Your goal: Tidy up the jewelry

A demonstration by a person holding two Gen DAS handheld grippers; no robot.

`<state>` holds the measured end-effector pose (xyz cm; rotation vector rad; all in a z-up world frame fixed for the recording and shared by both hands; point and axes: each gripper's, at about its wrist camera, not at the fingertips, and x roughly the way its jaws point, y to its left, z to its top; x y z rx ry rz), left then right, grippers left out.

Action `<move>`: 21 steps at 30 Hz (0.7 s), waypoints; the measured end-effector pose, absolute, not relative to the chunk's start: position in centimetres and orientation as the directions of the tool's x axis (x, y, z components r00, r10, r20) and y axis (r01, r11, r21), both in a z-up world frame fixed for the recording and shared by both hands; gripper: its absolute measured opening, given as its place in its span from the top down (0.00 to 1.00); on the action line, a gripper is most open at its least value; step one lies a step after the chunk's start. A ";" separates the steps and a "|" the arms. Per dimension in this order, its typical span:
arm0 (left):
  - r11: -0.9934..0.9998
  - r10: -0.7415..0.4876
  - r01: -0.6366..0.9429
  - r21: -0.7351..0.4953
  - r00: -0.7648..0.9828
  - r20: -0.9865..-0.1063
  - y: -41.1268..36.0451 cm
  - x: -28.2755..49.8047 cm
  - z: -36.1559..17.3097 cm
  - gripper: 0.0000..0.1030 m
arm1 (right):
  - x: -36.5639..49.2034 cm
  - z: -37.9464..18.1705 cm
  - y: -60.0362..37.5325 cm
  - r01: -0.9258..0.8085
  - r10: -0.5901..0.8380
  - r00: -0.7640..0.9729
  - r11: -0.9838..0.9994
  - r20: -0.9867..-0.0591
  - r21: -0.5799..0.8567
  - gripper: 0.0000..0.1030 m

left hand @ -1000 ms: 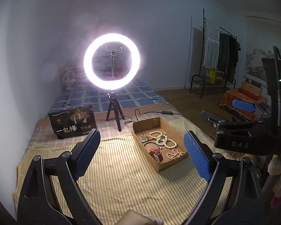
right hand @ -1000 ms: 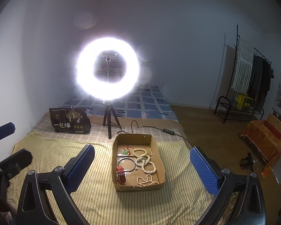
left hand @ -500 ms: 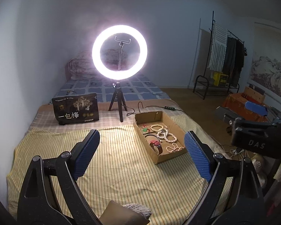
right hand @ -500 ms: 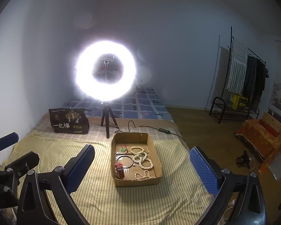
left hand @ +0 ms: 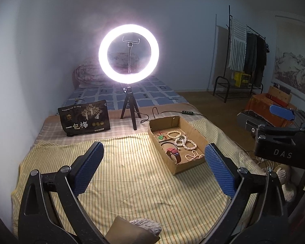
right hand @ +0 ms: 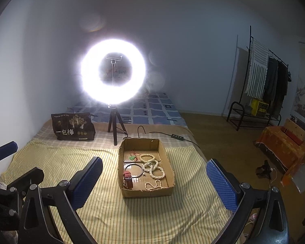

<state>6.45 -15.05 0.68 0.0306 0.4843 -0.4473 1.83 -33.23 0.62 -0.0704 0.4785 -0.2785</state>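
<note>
Both grippers have drawn back and higher from the cardboard box (right hand: 146, 168) over the past second; left gripper (left hand: 152, 162) and right gripper (right hand: 154, 181) hover spread wide, holding nothing. The box, on the striped bedspread (right hand: 71, 162), holds pearl bracelets (right hand: 153, 167), a red-strapped watch (right hand: 128, 180), a black bangle (right hand: 134, 169) and a green pendant (right hand: 132, 158). The overlapping bead loops could snag and lift together

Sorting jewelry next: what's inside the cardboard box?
The cardboard box holds pearl strands, a red-strapped watch, a dark hoop and a green pendant. Anything beneath them is hidden.
</note>
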 end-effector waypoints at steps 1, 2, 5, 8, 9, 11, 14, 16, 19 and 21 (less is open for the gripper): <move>0.905 -0.404 0.419 -0.073 0.793 -0.455 -15.0 6.4 0.6 0.02 | 1.8 0.5 -33.2 0.246 -0.279 0.850 0.960 -0.447 -0.132 0.00; 0.906 -0.401 0.417 -0.070 0.795 -0.455 -15.1 6.4 0.6 0.02 | 1.8 0.5 -33.2 0.245 -0.279 0.850 0.960 -0.448 -0.133 0.00; 0.908 -0.395 0.415 -0.062 0.797 -0.457 -15.1 6.5 0.5 0.02 | 1.8 0.4 -33.2 0.247 -0.281 0.848 0.960 -0.449 -0.134 0.00; 0.910 -0.390 0.409 -0.063 0.797 -0.462 -15.0 6.6 0.3 0.02 | 1.7 0.3 -33.4 0.249 -0.282 0.848 0.960 -0.449 -0.131 0.00; 0.911 -0.390 0.408 -0.066 0.795 -0.465 -15.0 6.7 0.2 0.02 | 1.7 0.3 -33.4 0.249 -0.280 0.848 0.960 -0.450 -0.129 0.00; 0.911 -0.388 0.406 -0.067 0.794 -0.469 -15.1 6.7 0.0 0.02 | 1.7 0.2 -33.6 0.251 -0.281 0.847 0.960 -0.452 -0.125 0.00; 0.913 -0.381 0.405 -0.054 0.794 -0.473 -15.2 6.7 -0.1 0.02 | 1.6 -0.1 -33.8 0.253 -0.280 0.844 0.960 -0.459 -0.120 0.00; 0.914 -0.375 0.404 -0.044 0.797 -0.474 -15.4 6.6 -0.2 0.02 | 1.6 -0.3 -33.9 0.254 -0.278 0.842 0.960 -0.463 -0.116 0.00; 0.914 -0.373 0.403 -0.042 0.798 -0.474 -15.3 6.4 -0.2 0.02 | 1.5 -0.5 -34.0 0.259 -0.281 0.839 0.959 -0.465 -0.113 0.00; 0.914 -0.374 0.403 -0.045 0.797 -0.475 -15.3 6.4 -0.3 0.02 | 1.4 -0.7 -34.0 0.261 -0.282 0.839 0.959 -0.466 -0.111 0.00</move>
